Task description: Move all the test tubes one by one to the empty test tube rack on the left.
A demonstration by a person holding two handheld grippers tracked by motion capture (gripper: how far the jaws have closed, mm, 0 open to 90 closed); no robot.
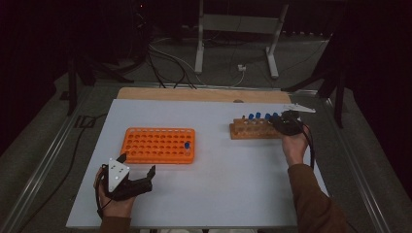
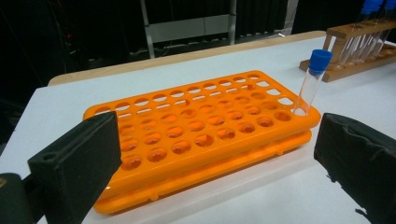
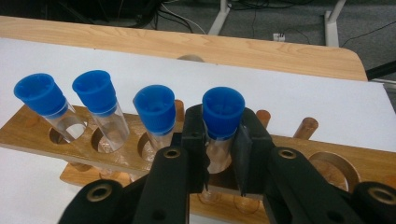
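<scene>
Right gripper [image 3: 219, 154] is at the wooden test-tube rack [image 3: 42, 135] on the right side of the white table [image 1: 233, 184], jaws clamped on a clear glass tube with a blue cap [image 3: 223, 112], gripping just under the cap. That tube sits in its hole in the wooden rack, tilted slightly, fourth in the row counting from the left in the right gripper view. Three more blue-capped clear tubes [image 3: 95, 93] stand in the holes to its left, all leaning. One empty hole to the right of the gripped tube. Wooden pegs [image 3: 306, 126] stick up behind the row.

In the high view the right gripper [image 1: 286, 122] is over the right end of the wooden rack [image 1: 245, 131], the person's hand [image 1: 295, 145] behind it.

Left gripper [image 1: 138, 167] rests near the table's front left corner, jaws wide apart, nothing between them, just in front of the orange plastic multi-hole tube rack [image 1: 158, 144]. Left gripper view: the orange rack [image 2: 187, 130] lies ahead between the two black pads. One blue-capped clear tube [image 2: 312, 81] stands upright in a hole at the orange rack's near right corner; the other holes are empty. The two racks are well apart, side by side on the table.
</scene>
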